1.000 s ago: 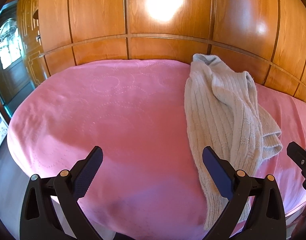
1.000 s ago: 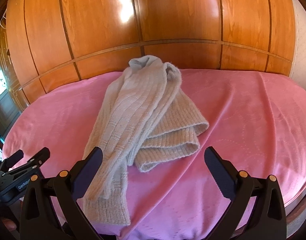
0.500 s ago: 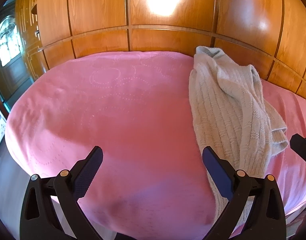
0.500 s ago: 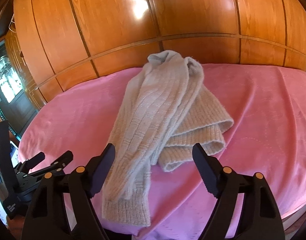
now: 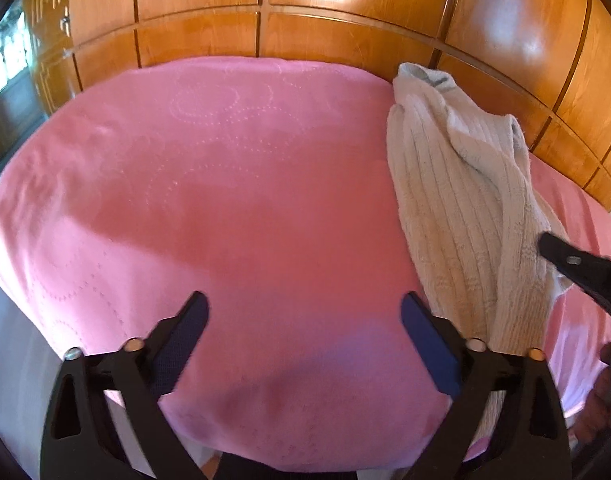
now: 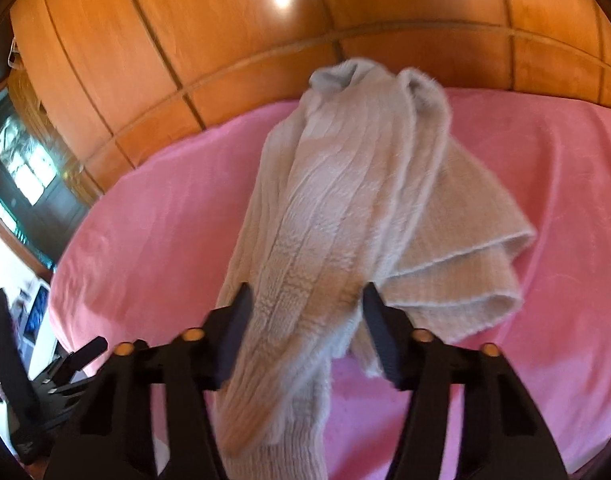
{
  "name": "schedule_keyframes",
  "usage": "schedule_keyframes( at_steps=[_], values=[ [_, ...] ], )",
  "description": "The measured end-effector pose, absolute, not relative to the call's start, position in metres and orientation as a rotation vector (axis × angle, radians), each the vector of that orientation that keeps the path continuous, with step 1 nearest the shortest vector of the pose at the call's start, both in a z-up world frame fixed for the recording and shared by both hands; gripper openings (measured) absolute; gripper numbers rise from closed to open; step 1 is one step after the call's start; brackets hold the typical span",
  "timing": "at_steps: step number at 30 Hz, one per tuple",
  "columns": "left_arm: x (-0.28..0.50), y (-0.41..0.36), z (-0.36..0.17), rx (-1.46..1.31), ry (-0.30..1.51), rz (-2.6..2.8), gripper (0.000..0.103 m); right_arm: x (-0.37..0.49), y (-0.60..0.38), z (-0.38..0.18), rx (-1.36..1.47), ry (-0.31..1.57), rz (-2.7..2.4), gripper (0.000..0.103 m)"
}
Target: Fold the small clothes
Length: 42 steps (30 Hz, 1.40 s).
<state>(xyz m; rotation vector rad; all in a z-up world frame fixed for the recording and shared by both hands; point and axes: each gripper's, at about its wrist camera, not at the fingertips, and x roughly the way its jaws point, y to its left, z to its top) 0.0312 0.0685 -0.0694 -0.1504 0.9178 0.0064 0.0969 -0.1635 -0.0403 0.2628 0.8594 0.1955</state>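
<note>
A cream ribbed knit garment (image 6: 345, 208) lies bunched in a long heap on the pink bedspread (image 6: 545, 168), one end hanging over the near edge. My right gripper (image 6: 307, 320) is open, its jaws astride the garment's long ribbed strip, not closed on it. In the left wrist view the garment (image 5: 461, 200) lies at the right. My left gripper (image 5: 303, 336) is open and empty over bare pink bedspread (image 5: 225, 200) to the garment's left. One finger of the right gripper (image 5: 573, 260) shows over the garment at the right edge.
A glossy wooden panelled wall (image 6: 305, 40) stands right behind the bed. A dark doorway with a window (image 6: 25, 168) is at the far left. The left gripper's body (image 6: 65, 368) shows low at the left in the right wrist view.
My right gripper has moved forward and left over the garment and its jaws have narrowed around the ribbed strip. My left gripper has edged forward, still open.
</note>
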Motion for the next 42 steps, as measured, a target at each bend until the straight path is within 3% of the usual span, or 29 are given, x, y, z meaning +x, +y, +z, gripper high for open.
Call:
schedule_keyframes(
  at_steps=[2, 3, 4, 6, 13, 17, 20, 21, 24, 25, 26, 28, 29, 30, 31, 38, 42],
  values=[
    [0.033, 0.070, -0.073, -0.170, 0.944, -0.026, 0.074, 0.106, -0.158, -0.053, 0.234, 0.905, 0.211, 0.037],
    [0.034, 0.071, -0.076, -0.194, 0.960, -0.051, 0.069, 0.106, -0.158, -0.054, 0.220, 0.907, 0.220, 0.024],
    [0.035, 0.072, -0.077, -0.209, 0.972, -0.069, 0.058, 0.103, -0.158, -0.051, 0.178, 0.886, 0.211, 0.019],
    [0.039, 0.069, -0.081, -0.231, 1.002, -0.115, 0.052, 0.097, -0.164, -0.041, 0.137, 0.855, 0.202, 0.012],
    [0.051, 0.027, -0.083, -0.187, 1.016, -0.292, 0.053, 0.090, -0.249, 0.001, -0.057, 0.702, -0.087, 0.011],
    [0.054, -0.005, -0.088, -0.126, 1.027, -0.355, 0.074, 0.121, -0.325, 0.010, -0.074, 0.689, -0.307, 0.011],
    [0.052, -0.031, -0.093, -0.024, 1.025, -0.384, 0.075, 0.150, -0.378, 0.010, -0.076, 0.703, -0.453, 0.011],
    [0.050, -0.038, -0.095, 0.013, 1.019, -0.392, 0.073, 0.162, -0.397, 0.008, -0.082, 0.717, -0.504, 0.011],
    [0.048, -0.050, -0.103, 0.108, 0.981, -0.409, 0.041, 0.190, -0.443, -0.006, -0.037, 0.772, -0.590, 0.011],
    [0.047, -0.052, -0.102, 0.107, 0.971, -0.427, 0.018, 0.201, -0.451, -0.011, -0.021, 0.791, -0.598, 0.011],
    [0.047, -0.052, -0.100, 0.097, 0.972, -0.445, 0.012, 0.209, -0.462, -0.017, 0.007, 0.813, -0.606, 0.011],
    [0.047, -0.042, -0.093, 0.059, 0.971, -0.467, 0.010, 0.221, -0.476, -0.027, 0.056, 0.854, -0.592, 0.017],
    [0.048, -0.042, -0.088, 0.035, 0.970, -0.477, 0.010, 0.222, -0.479, -0.029, 0.070, 0.857, -0.584, 0.025],
    [0.050, -0.031, -0.079, -0.005, 0.959, -0.488, 0.010, 0.221, -0.480, -0.030, 0.079, 0.849, -0.574, 0.048],
    [0.053, -0.022, -0.072, -0.025, 0.947, -0.484, 0.010, 0.217, -0.476, -0.030, 0.086, 0.830, -0.559, 0.061],
    [0.116, 0.121, -0.021, -0.284, 0.829, -0.188, 0.009, 0.187, -0.408, -0.026, 0.283, 0.838, -0.187, 0.061],
    [0.169, 0.206, -0.003, -0.375, 0.766, 0.127, 0.012, 0.184, -0.352, -0.036, 0.469, 0.863, 0.108, 0.055]
  ],
)
